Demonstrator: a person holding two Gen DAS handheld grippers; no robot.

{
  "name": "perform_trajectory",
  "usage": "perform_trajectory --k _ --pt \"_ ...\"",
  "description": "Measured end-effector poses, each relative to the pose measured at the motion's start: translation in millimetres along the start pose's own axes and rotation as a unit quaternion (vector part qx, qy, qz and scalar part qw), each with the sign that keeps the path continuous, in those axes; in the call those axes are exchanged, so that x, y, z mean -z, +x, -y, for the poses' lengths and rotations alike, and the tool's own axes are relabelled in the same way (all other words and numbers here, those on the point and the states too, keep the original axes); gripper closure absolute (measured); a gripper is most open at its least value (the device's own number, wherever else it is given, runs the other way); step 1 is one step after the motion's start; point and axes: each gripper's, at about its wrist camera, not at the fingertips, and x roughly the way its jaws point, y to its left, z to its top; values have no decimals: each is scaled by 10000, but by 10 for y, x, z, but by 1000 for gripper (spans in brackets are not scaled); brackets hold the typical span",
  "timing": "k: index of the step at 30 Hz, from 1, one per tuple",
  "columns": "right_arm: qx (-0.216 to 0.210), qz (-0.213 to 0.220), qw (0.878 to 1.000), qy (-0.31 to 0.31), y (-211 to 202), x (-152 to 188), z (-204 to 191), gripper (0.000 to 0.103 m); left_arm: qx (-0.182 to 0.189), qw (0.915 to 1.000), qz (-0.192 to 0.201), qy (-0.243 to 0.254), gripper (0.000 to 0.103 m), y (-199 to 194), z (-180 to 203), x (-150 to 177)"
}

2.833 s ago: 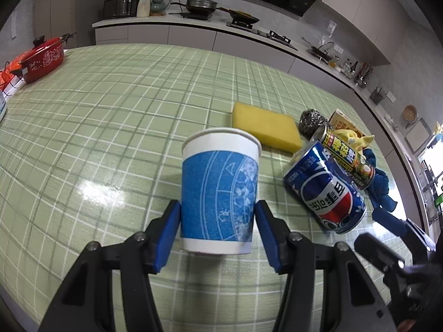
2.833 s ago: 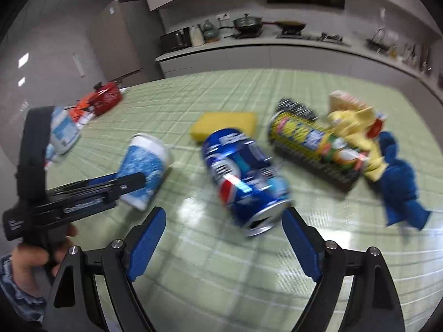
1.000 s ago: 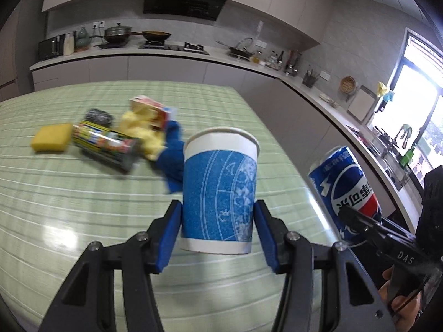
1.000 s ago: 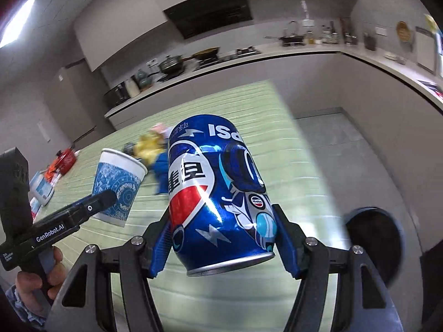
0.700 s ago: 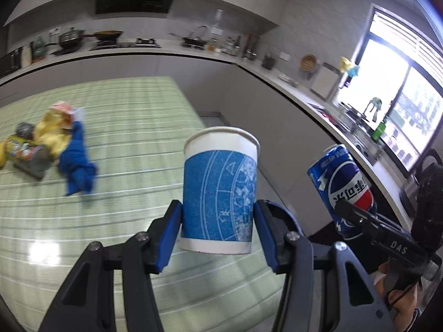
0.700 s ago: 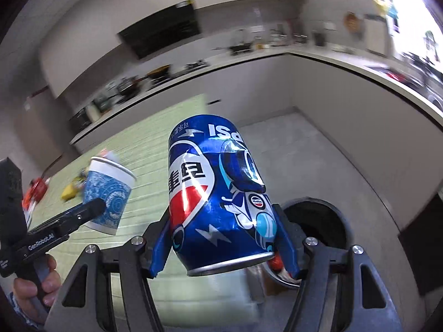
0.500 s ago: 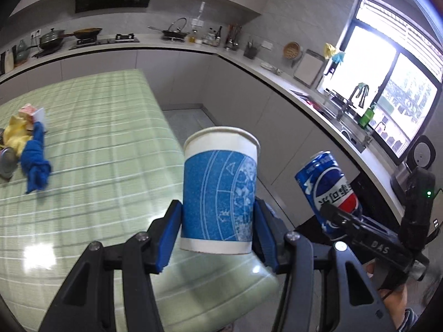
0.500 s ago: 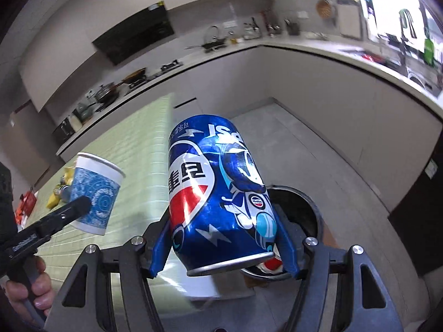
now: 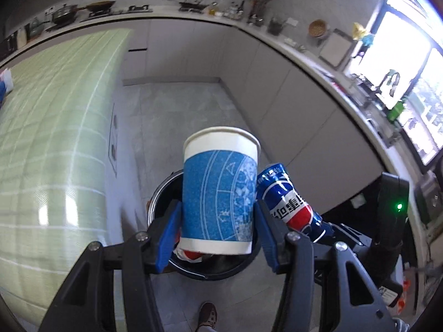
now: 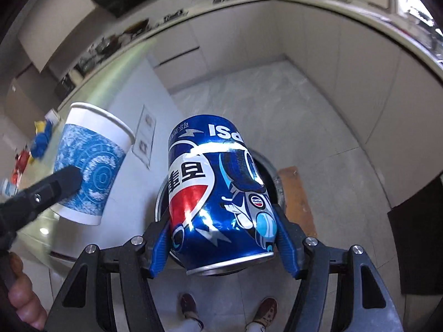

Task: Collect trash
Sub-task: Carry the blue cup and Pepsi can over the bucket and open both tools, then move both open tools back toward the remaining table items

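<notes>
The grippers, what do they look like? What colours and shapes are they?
Both the left gripper and the right gripper have black, angular frames with cut-out gaps and silver screws. Their jaws carry blue pads. On the right gripper's black handle a small green light glows. Brown shoes are worn below.

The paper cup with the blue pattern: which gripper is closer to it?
Left. The left gripper is clamped on the paper cup, pads on both its sides. The right gripper sits beside it, holding the blue soda can, apart from the cup.
</notes>
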Motion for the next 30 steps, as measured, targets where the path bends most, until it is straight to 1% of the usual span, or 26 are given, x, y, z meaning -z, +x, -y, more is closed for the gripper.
perform_trajectory --k 1,4,5,6,7,8,9,11,12,13,15,17,21,25,27,28,30 --pt "2 -47 10000 -38 70 -4 15 35 -130 9999 -34 -72 48 97 -13 31" --pt "-65 -220 9995 -221 366 -61 128 35 -348 9991 -106 -209 48 354 -48 119" --pt "-56 -280 9992 -284 446 -79 129 35 -391 9989 -118 -238 47 425 -51 140" --pt "43 -339 9987 -371 545 -91 146 34 -419 9987 -152 -241 46 485 -61 154" --pt "146 -397 9981 -444 628 -112 150 33 -481 9984 -179 -246 45 562 -72 177" --pt "187 -463 9974 -521 695 -127 170 25 -543 9980 -184 -265 44 621 -72 196" --pt "215 -490 9969 -579 745 -128 182 21 -613 9975 -203 -285 41 684 -85 207" --pt "292 -471 9967 -591 761 -148 216 21 -737 9955 -487 -336 32 841 -95 212" --pt "332 -420 9969 -572 727 -163 237 21 -718 9948 -586 -422 29 884 -75 192" --pt "358 -352 9970 -588 666 -152 259 21 -660 9940 -684 -546 29 888 -102 178" --pt "338 -236 9979 -507 535 -181 278 21 -705 9928 -723 -637 29 853 -25 114" --pt "322 -107 9987 -383 353 -172 317 21 -683 9940 -638 -570 29 764 91 62" --pt "334 99 9992 -206 48 -240 274 21 -624 9968 -362 -333 29 404 280 -52" --pt "391 377 9985 -59 -317 -335 201 21 -340 9984 -215 -405 29 49 307 -213" --pt "432 519 9977 -33 -508 -374 94 21 -180 9987 -109 -459 29 -192 282 -304" --pt "425 604 9973 -9 -592 -409 31 21 -99 9988 -64 -479 29 -265 253 -339" --pt "384 818 9959 -7 -786 -463 -140 21 49 9990 72 -450 29 -530 183 -443"
